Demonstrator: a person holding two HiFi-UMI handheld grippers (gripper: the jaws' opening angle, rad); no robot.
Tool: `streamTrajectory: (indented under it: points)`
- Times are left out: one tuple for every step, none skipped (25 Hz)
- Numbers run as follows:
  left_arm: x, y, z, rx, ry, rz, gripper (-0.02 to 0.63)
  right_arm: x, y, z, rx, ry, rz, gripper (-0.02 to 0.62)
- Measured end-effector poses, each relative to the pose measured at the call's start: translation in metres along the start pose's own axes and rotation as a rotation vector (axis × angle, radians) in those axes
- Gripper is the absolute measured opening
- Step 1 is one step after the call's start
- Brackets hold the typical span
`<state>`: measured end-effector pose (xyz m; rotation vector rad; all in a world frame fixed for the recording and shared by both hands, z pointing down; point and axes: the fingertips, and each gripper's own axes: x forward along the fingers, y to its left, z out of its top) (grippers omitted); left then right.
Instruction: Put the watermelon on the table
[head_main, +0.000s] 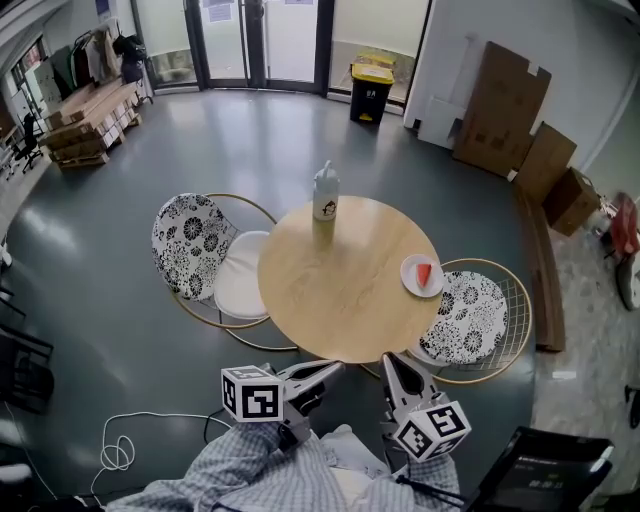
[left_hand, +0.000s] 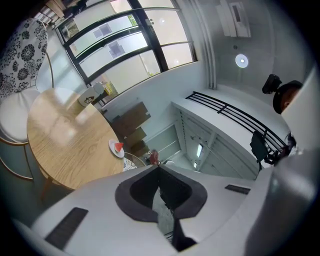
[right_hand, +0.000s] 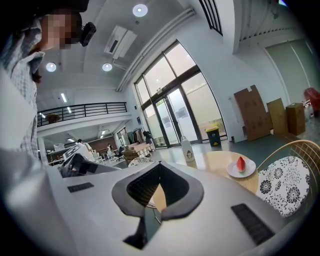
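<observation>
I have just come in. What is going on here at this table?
A person faces the round wooden table, holding a two-jaw gripper in each hand. The left gripper and the right gripper are both shut and empty, near the body. The red watermelon slice lies on a small white plate at the table's right edge, untouched. A white bottle stands at the far edge.

We face a round surface (head_main: 330, 300). On its far edge stands a bottle (head_main: 325, 192). At its right edge, a plate (head_main: 409, 272) carries the watermelon (head_main: 424, 274). One chair (head_main: 195, 245) sits left of it and another chair (head_main: 470, 315) right. The left gripper (head_main: 335, 368) and right gripper (head_main: 392, 362) are before its near edge.
</observation>
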<state>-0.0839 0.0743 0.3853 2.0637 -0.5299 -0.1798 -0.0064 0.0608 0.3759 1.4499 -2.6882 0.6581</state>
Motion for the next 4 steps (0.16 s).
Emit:
streamTrajectory:
  points:
    - [0.0004,0.0019,0.0017,-0.001,0.0,-0.001,0.008,0.0023,-0.0007,-0.0002,-0.001,-0.001,0.0,0.008]
    - [0.0008,0.0036,0.0036,-0.002,-0.001,-0.002,0.008,0.0047,-0.0013,-0.0003,-0.001,-0.002,0.001,0.008]
    - [0.001,0.0052,0.0056,-0.004,-0.002,-0.005,0.008,0.007,-0.0017,-0.0001,-0.001,-0.002,0.0,0.008]
    - [0.0013,0.0067,0.0076,-0.007,-0.004,-0.007,0.008,0.0092,-0.0019,0.0002,0.0,-0.002,-0.001,0.008]
